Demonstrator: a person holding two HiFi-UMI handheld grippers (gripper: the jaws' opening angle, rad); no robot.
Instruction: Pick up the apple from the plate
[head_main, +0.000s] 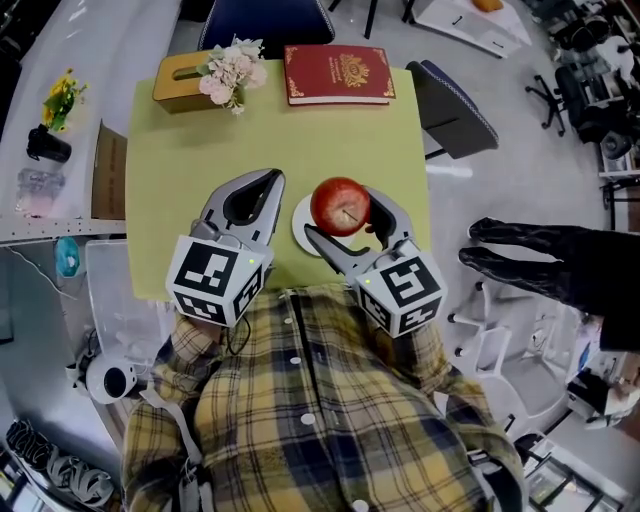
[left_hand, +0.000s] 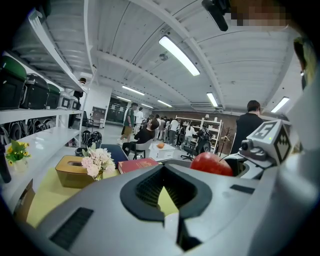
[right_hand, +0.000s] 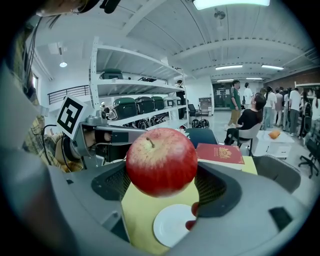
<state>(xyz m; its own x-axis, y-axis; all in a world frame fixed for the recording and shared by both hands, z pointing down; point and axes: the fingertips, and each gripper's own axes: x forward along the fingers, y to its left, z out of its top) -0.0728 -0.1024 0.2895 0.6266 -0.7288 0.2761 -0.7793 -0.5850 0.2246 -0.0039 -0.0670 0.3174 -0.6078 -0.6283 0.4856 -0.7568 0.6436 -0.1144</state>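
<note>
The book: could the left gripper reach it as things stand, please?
Probably yes: the left gripper holds nothing, and only bare table lies between it and the book; the flowers stand aside.

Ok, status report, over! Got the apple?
Right gripper shut on the apple, held above the bare plate. Left gripper shut, empty. Nothing blocking. Over.

On one yellow table (head_main: 180, 160): one apple (head_main: 340, 205), one white plate (head_main: 303, 230), one red book (head_main: 338, 74), one tissue box (head_main: 176, 82), one flower bunch (head_main: 232, 72). Two grippers: left gripper (head_main: 270, 180), right gripper (head_main: 341, 212).
</note>
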